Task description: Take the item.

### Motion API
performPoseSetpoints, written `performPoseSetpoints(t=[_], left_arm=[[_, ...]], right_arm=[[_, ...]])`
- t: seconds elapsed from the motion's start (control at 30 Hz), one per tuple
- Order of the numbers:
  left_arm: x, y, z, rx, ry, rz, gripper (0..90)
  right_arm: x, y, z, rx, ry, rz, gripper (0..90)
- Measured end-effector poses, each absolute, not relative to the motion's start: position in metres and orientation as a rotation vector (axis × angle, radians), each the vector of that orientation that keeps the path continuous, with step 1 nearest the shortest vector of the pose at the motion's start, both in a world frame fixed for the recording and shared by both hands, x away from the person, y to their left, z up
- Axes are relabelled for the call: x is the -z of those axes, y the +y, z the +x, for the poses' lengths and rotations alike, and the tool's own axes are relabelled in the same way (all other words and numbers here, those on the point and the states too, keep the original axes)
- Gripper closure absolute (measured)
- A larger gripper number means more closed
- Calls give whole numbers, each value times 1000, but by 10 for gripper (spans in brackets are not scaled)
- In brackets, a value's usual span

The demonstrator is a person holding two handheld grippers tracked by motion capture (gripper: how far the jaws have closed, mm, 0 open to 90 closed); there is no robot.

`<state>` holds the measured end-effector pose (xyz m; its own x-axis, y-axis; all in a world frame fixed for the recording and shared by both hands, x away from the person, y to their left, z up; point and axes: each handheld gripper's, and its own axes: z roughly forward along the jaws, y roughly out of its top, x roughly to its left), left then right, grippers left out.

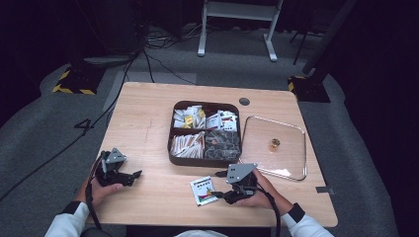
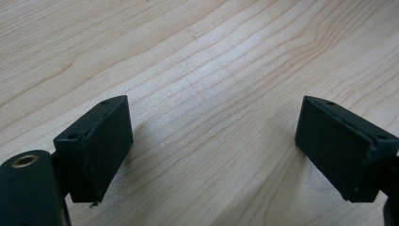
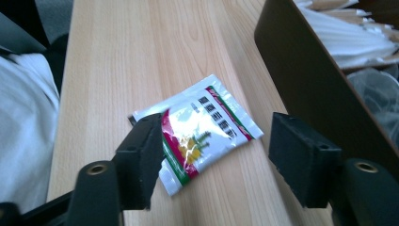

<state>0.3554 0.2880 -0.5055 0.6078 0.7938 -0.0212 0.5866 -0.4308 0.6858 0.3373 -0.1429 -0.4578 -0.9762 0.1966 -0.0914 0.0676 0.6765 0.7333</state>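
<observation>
A white sachet [image 1: 203, 190] with red and green print lies flat on the wooden table [image 1: 148, 118], in front of the dark four-part box [image 1: 205, 132]. My right gripper [image 1: 218, 194] is open just right of the sachet, pointing left at it. In the right gripper view the sachet [image 3: 202, 128] lies between and just beyond the spread jaws of my right gripper [image 3: 216, 150], untouched. My left gripper [image 1: 132, 177] rests open at the table's front left. Its jaws stand wide apart over bare wood, and my left gripper [image 2: 211, 141] holds nothing.
The box holds white and yellow sachets, wooden sticks and dark packets. Its clear lid [image 1: 274, 146] with a gold knob [image 1: 274, 144] lies to the right of it. The box's dark wall [image 3: 320, 84] stands close on the right in the right gripper view.
</observation>
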Motion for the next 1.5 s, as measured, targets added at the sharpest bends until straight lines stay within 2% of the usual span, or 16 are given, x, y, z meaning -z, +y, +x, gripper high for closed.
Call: performPoseSetpoints(t=[0.5, 1.0, 1.5], left_arm=[[505, 288, 355, -403, 1082, 2170, 119], [505, 288, 356, -400, 1081, 2173, 119], [505, 288, 356, -396, 1078, 2175, 118]], right_arm=[[455, -172, 346, -1177, 2670, 344, 345], [434, -208, 352, -1208, 2561, 435, 345], [437, -258, 380, -1126, 2375, 697, 344]])
